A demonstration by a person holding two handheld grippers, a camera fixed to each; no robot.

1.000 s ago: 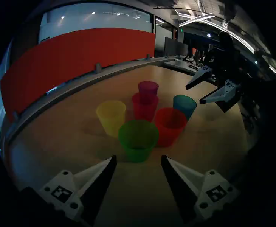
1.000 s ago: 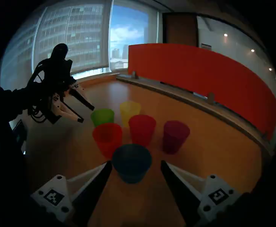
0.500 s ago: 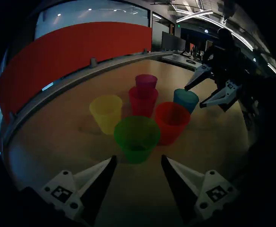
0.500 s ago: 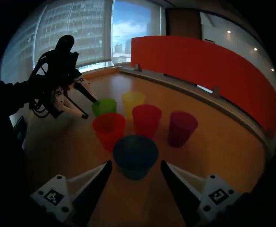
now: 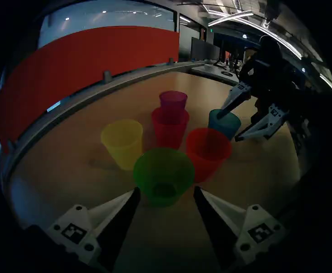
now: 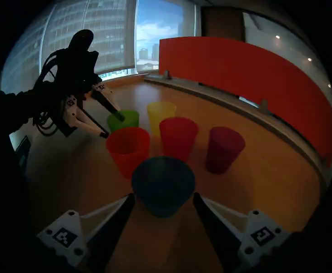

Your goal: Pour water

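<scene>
Several plastic cups stand close together on a wooden table (image 5: 70, 168). The green cup (image 5: 163, 176) is nearest in the left gripper view, just ahead of my open left gripper (image 5: 166, 200), whose fingers sit either side of its base. Behind it are a yellow cup (image 5: 122, 142), two red cups (image 5: 208, 152) (image 5: 169, 127), a purple cup (image 5: 173, 101) and a blue cup (image 5: 223, 123). In the right gripper view the blue cup (image 6: 163, 184) sits right before my open right gripper (image 6: 163, 202). The left gripper (image 6: 109, 123) appears farther off at the green cup (image 6: 123, 120).
A long red partition (image 5: 75, 59) (image 6: 257, 73) with a grey ledge runs along the table's far side. Large windows (image 6: 88, 32) fill the wall behind the left gripper. A person's dark sleeve (image 6: 16, 109) holds that gripper. Desks and monitors (image 5: 207, 50) stand farther back.
Both grippers have moved closer to the cups: the green cup is now between the left fingertips' line and the blue cup looms larger before the right gripper. No cup has moved.
</scene>
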